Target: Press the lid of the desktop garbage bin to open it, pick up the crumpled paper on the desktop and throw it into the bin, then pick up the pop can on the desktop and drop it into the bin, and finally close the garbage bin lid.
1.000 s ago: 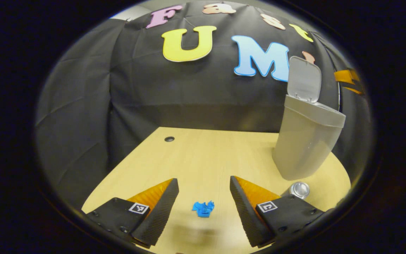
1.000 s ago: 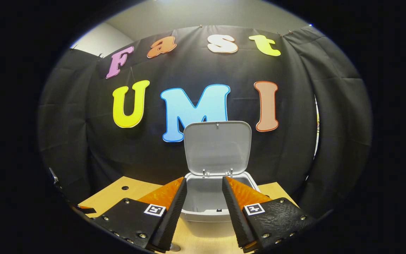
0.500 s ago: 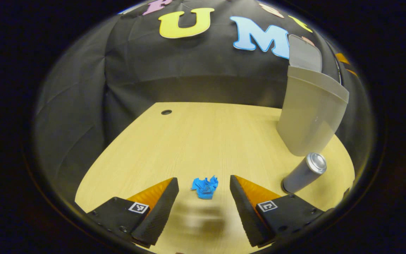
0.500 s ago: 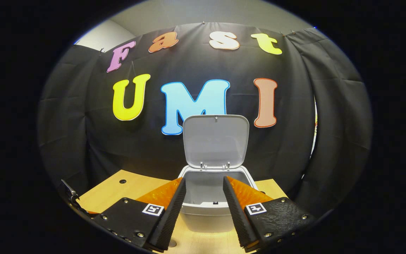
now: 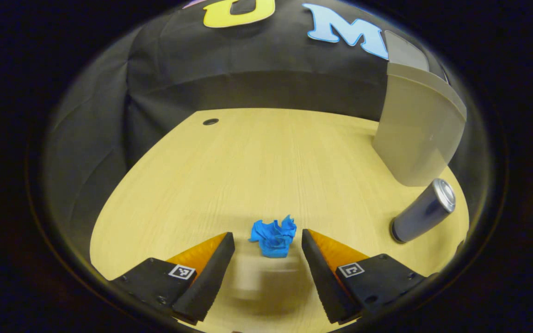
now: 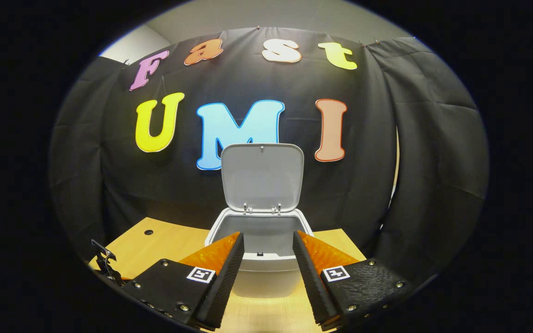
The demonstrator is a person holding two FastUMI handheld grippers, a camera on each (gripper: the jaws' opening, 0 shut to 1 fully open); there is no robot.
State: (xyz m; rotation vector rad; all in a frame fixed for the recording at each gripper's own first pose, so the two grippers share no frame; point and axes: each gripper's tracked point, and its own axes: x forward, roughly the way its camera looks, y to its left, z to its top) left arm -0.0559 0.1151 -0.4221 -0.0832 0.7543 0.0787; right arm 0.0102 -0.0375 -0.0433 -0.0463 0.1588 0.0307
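A crumpled blue paper (image 5: 273,238) lies on the light wooden desk (image 5: 266,171), level with the tips of my left gripper (image 5: 266,243), which is open with the paper in the gap and no contact. A silver pop can (image 5: 424,212) stands to the right, just in front of the grey bin (image 5: 417,132). In the right gripper view the bin (image 6: 262,270) stands straight ahead with its lid (image 6: 262,178) raised upright and the inside visible. My right gripper (image 6: 267,240) is open, hovering in front of the bin's rim with nothing held.
A round cable hole (image 5: 210,122) sits at the desk's far left corner. Black cloth walls close the back and sides. In the right gripper view, part of a dark metal piece (image 6: 104,261) shows at the desk's left edge.
My left gripper has dropped and tilted down toward the desk, bringing the blue paper up between its fingertips. The right gripper has drawn back from the bin a little and drifted rightward.
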